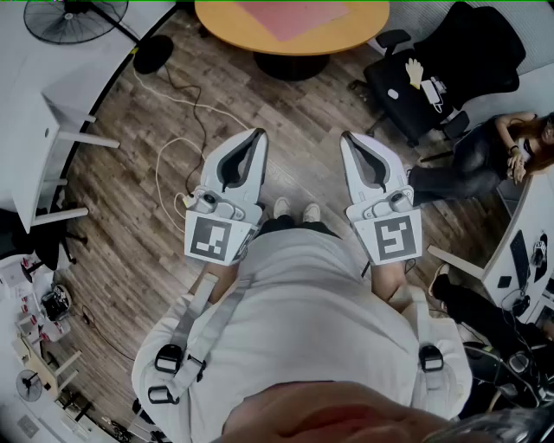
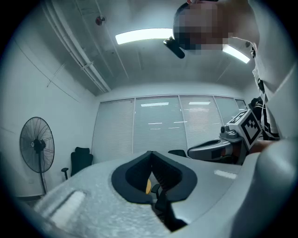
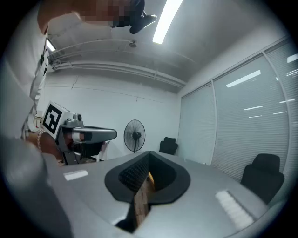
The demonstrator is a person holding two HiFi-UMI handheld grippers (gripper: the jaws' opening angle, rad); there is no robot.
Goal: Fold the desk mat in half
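**Both grippers closed and empty, desk mat untouched on the round table**

Head view: The left gripper (image 1: 258, 132) and the right gripper (image 1: 346, 136) are held side by side in front of the person's body, roughly level, over the wooden floor (image 1: 130, 242). Each pair of jaws is seen pressed together at the tips, with nothing between them. The pink desk mat (image 1: 294, 16) lies flat and unfolded on the round table (image 1: 234, 35), back from the table's near edge and well apart from both grippers. A black office chair (image 1: 450, 69) stands to the right of the table, and a seated person (image 1: 511, 147) is seen beside it. A fan (image 1: 65, 17) stands at the top left, and a pale cable (image 1: 173, 173) trails across the floor near the left gripper.

Left gripper view: The left gripper's jaws are shown closed tip to tip and nothing is pinched. The right gripper appears at the right edge. Window blinds (image 2: 158, 125) fill the far wall.

Right gripper view: The right gripper's jaws are shown meeting at the tips; only a thin slit of floor is seen lower down, and nothing is held. The left gripper appears at the left edge.
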